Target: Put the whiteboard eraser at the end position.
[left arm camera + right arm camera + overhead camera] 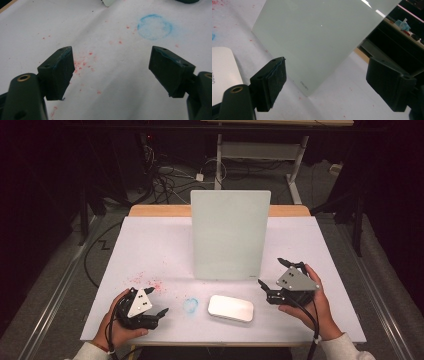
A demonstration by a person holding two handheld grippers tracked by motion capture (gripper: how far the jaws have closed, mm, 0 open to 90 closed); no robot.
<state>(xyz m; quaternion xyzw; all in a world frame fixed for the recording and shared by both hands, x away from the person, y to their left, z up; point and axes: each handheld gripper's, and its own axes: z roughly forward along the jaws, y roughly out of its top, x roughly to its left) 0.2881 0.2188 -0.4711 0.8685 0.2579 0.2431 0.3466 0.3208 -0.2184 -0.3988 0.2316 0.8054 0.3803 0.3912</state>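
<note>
White eraser block [230, 308] lies between both wide-open, empty grippers [159, 312] [270, 275], pale glass board [229, 234] behind, blue ring [191, 304] beside.

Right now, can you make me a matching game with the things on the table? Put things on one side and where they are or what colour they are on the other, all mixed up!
Things:
1. white glass board
2. white eraser
3. ring mark
4. speckles

Clues:
A. red, scattered near the left gripper
B. blue, drawn on the table cover
C. lies flat at the front, between the two grippers
D. stands up in the middle of the table, near the right gripper

Pairs: 1-D, 2-C, 3-B, 4-A
</note>
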